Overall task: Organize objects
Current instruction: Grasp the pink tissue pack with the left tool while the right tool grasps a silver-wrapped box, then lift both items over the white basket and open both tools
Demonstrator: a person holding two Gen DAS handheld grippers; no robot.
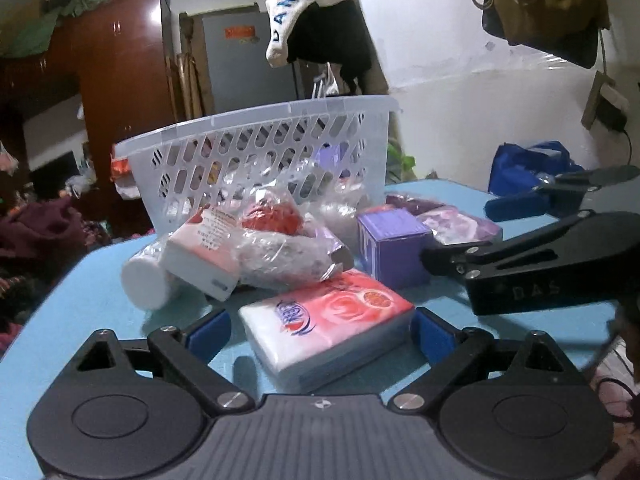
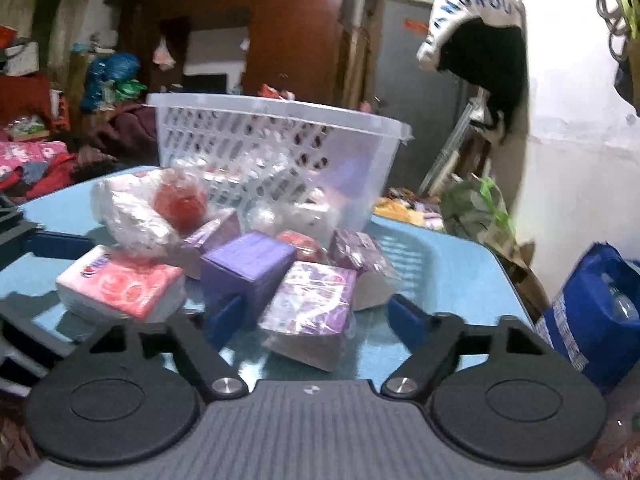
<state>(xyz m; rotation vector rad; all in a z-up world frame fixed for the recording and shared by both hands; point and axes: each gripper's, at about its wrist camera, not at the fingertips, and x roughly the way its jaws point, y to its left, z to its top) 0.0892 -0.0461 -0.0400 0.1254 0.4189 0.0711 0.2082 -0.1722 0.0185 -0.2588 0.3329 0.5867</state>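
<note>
A white slotted basket (image 1: 256, 148) stands at the back of the blue table (image 1: 80, 304); it also shows in the right wrist view (image 2: 280, 144). A pile of goods lies before it. My left gripper (image 1: 320, 332) is open, its jaws on either side of a pink tissue pack (image 1: 328, 320) without squeezing it. My right gripper (image 2: 316, 312) is open around a purple wrapped pack (image 2: 312, 308); it also shows from the side in the left wrist view (image 1: 460, 236). A purple box (image 1: 394, 250) sits beside it, also seen in the right wrist view (image 2: 248, 268).
A white cylinder (image 1: 146, 280), a red-and-white box (image 1: 204, 256) and a plastic-wrapped red item (image 1: 272, 216) lie left of the purple box. A second purple pack (image 2: 360, 256) lies behind. A blue bag (image 2: 592, 312) sits off the table's right edge. Clothes hang overhead.
</note>
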